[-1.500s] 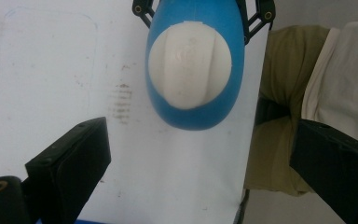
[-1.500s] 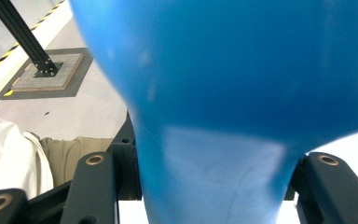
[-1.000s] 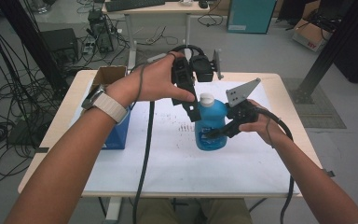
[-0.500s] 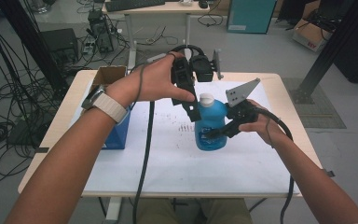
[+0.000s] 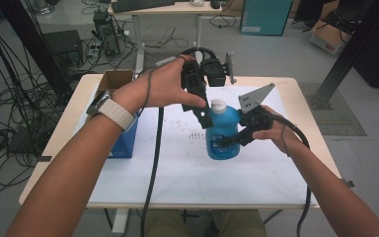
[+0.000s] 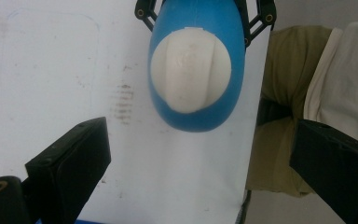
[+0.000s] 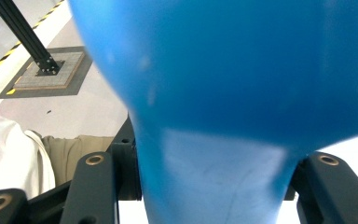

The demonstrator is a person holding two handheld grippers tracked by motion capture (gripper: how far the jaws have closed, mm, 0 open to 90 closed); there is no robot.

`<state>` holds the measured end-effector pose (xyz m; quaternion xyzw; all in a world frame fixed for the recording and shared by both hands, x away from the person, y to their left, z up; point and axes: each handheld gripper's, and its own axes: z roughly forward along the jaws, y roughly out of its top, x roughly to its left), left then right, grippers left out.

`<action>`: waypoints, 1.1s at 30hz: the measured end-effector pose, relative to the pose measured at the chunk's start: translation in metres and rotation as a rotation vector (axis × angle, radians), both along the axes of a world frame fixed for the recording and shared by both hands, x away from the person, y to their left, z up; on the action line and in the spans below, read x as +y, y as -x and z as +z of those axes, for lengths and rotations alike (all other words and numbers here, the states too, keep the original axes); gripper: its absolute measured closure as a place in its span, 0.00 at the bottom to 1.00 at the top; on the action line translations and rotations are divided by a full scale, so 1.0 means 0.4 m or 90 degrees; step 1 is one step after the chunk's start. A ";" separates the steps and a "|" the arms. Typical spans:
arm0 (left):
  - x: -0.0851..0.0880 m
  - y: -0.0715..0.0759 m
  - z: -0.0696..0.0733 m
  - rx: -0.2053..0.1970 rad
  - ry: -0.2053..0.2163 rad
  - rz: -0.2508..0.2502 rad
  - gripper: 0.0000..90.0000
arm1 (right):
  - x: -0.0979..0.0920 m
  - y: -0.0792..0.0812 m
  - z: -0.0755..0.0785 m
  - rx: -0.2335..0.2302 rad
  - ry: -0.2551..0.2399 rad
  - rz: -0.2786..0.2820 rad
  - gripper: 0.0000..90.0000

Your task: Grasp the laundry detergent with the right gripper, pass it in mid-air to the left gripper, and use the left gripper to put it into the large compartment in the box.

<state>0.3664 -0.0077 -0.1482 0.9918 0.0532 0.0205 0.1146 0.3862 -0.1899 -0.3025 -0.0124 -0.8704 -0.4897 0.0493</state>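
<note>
The right gripper (image 5: pixel 229 140) is clamped on the upright blue bottle (image 5: pixel 222 133) at mid-table (image 5: pixel 177 173). The left gripper (image 6: pixel 205 163) hangs above with jaws spread; its view alone looks down on the white cap (image 6: pixel 191 70).

Right gripper closed on blue bottle, close range.
The blue bottle (image 7: pixel 223 93) sits between the right gripper (image 7: pixel 209 186) jaws, black links with brass pivots pressed to either side of its narrower lower part. At left: a white garment and olive trousers, grey floor, a black post on a square base plate, yellow-black striped tape.
</note>
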 end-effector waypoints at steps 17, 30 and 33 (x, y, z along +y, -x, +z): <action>-0.018 0.004 -0.015 0.000 0.011 -0.009 0.07 | 0.023 0.007 0.012 0.004 0.001 0.021 0.49; -0.031 -0.001 -0.046 0.013 0.013 -0.015 0.09 | 0.042 0.019 0.022 0.008 0.005 0.037 0.48; -0.038 -0.003 -0.057 0.019 0.007 -0.020 0.09 | 0.045 0.022 0.022 0.012 0.010 0.038 0.48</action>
